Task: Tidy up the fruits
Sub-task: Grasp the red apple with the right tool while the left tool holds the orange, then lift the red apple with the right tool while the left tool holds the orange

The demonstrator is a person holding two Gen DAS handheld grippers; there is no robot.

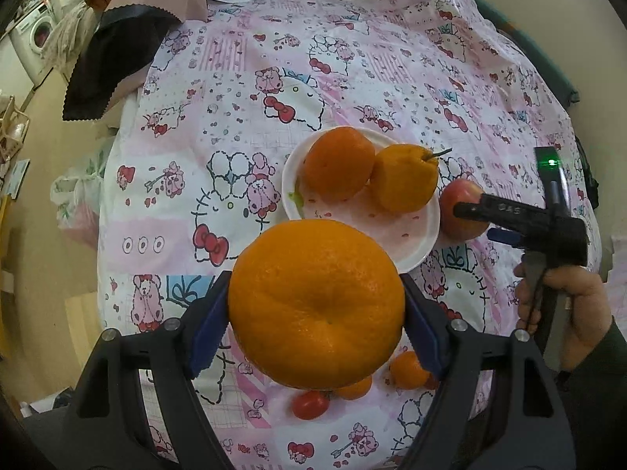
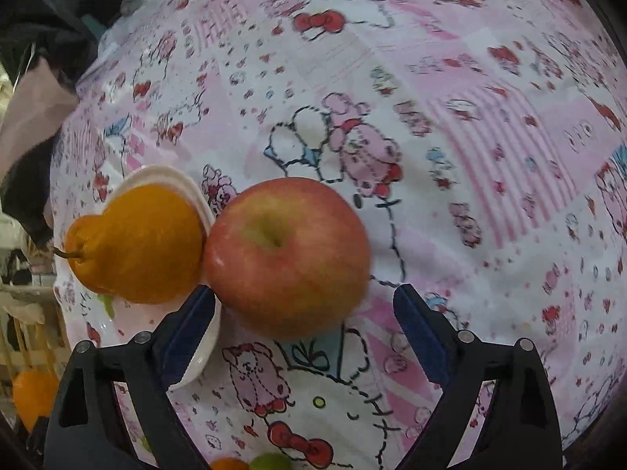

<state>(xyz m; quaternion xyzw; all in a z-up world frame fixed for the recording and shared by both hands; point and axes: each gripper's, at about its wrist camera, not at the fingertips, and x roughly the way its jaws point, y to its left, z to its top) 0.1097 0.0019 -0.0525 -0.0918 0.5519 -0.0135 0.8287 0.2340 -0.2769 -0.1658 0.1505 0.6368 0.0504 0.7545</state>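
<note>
While a large orange (image 1: 316, 305) is being pinched by the left hand-held gripper (image 1: 316, 313), an apple (image 2: 288, 256) (unheld) is being straddled by the spread right hand-held gripper (image 2: 303, 321); the white plate (image 2: 203, 356) risks being nudged.

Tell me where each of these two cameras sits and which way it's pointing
Left wrist: on the left gripper, looking forward and down at the held orange and plate; shows its jaws, plus the right gripper and hand.
Right wrist: on the right gripper, facing the apple; shows open jaws only.
Shared: apple, plate, stemmed citrus.
</note>
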